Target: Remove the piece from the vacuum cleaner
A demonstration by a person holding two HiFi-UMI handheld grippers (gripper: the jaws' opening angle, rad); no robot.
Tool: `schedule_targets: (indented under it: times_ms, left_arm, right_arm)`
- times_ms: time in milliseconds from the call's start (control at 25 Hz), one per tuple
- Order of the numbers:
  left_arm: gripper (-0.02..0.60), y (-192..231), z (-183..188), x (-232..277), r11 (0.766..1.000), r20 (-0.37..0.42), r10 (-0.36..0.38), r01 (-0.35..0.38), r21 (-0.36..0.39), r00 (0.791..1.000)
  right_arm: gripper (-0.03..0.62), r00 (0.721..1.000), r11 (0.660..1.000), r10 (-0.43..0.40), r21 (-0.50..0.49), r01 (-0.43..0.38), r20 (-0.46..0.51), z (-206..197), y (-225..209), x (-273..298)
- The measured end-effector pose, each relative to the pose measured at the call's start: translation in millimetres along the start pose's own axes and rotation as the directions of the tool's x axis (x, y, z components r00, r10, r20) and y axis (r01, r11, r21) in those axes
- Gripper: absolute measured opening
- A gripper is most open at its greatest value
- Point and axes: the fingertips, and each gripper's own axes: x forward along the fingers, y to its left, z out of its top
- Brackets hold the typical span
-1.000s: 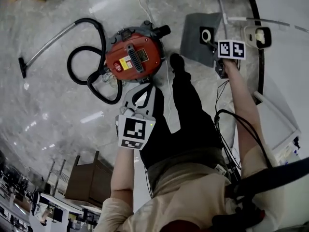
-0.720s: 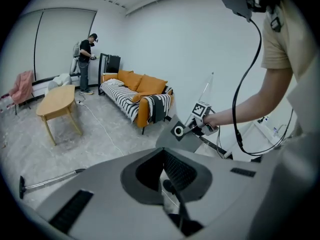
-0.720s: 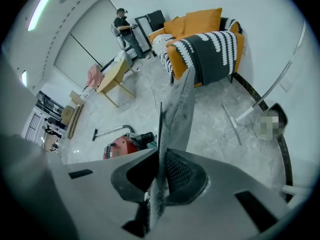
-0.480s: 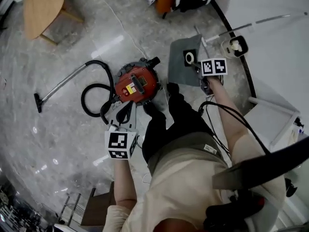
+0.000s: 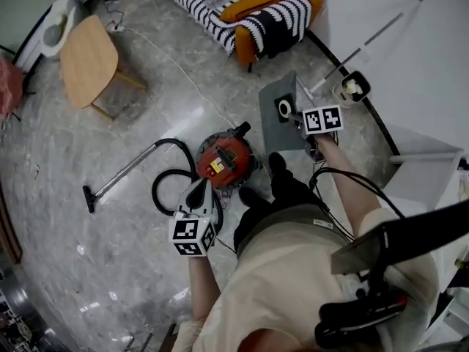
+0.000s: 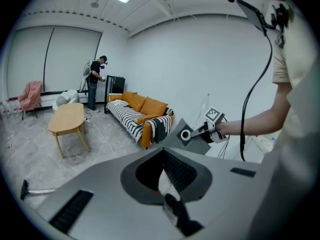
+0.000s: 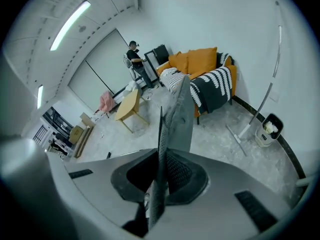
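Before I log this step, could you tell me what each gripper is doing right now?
Left gripper: closed, empty.
Right gripper: closed on the grey dust bag.

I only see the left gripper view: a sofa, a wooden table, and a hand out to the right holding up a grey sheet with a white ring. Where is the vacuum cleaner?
Observer: The head view shows the red vacuum cleaner standing on the floor by the person's feet.
Visitor: Is the grey sheet joined to it?
Observer: No. The right gripper holds the grey sheet off to its right in that view, not touching it.
Visitor: Is the grip tight?
Observer: The right gripper view shows the jaws closed on the sheet, which stands edge-on between them.
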Motion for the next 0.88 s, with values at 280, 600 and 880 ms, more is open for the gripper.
schedule_targets:
  times_ms: [280, 600, 880]
  left_arm:
    - [0.004, -57, 36, 8, 0.990, 0.086, -0.144, 0.143, 0.016, 0.986]
    - [0.004, -88, 33, 10, 0.996, 0.051, -0.080, 0.078, 0.034, 0.996]
    - [0.003, -169, 36, 30, 0.996, 0.022, -0.060, 0.058, 0.075, 0.998]
  right_arm:
    - [0.029, 0.998, 1.000, 0.030, -0.009, -0.030, 0.058, 8, 16, -60]
    - [0.029, 0.995, 0.997, 0.075, -0.001, -0.075, 0.063, -18, -18, -92]
    - [0.029, 0.980, 0.978, 0.195, 0.067, -0.198, 0.048, -61, -56, -130]
